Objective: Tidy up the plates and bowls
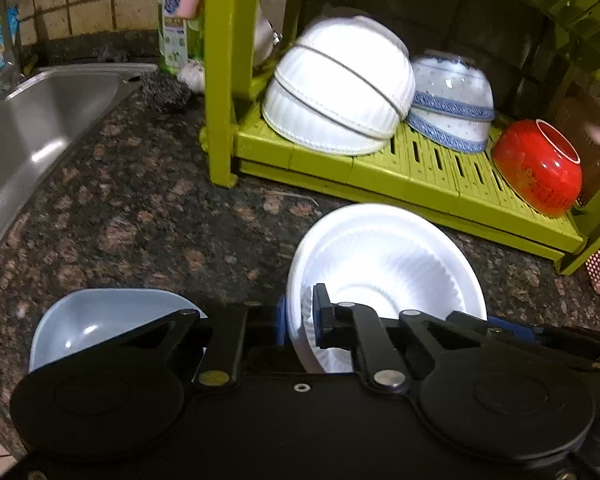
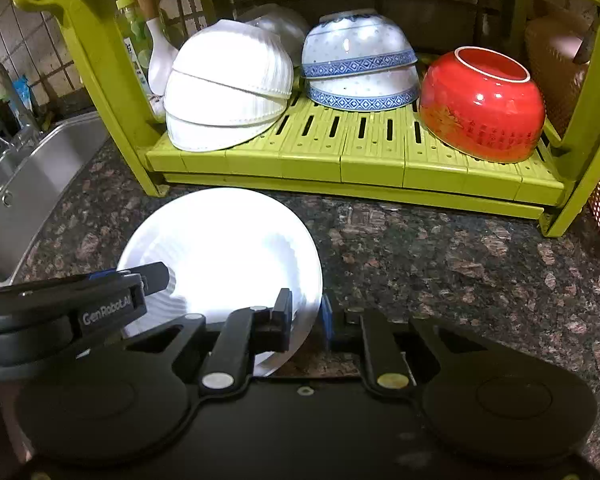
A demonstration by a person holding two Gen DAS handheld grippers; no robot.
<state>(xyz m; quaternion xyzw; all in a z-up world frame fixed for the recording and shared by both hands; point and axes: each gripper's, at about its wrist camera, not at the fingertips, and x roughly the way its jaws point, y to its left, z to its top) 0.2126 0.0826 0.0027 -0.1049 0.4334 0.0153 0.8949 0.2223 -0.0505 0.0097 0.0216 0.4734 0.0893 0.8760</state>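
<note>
Speckled brown granite countertop (image 2: pixel 440 264) ran across both views, with a steel sink (image 1: pixel 40 120) sunk into it at the left. At the back stood a lime-green dish rack (image 2: pixel 340 160), its slatted lower shelf carrying upturned bowls in a row: a nested stack of ribbed white bowls (image 2: pixel 228 88) at the left, a pair of blue-patterned bowls (image 2: pixel 360 72) in the middle, and a single red bowl (image 2: pixel 484 108) at the right, tipped so its foot ring faced up. The stacks sat close, white beside blue, the red one a little apart.

In front of the rack, a ribbed white bowl (image 1: pixel 384 268) was tilted above the counter, and both tools had it by the rim. The left gripper (image 1: pixel 304 320) was pinched on the near-left edge of the bowl, one finger inside and one outside. The right gripper (image 2: pixel 306 316) was clamped on the near-right edge in the same way, though glare washed out the contact, so the grip seemed firm rather than certain.

A pale blue dish (image 1: pixel 100 328) lay on the counter at the left, partly hidden behind the left tool. A steel scouring pad (image 1: pixel 166 92) rested by the sink corner.
</note>
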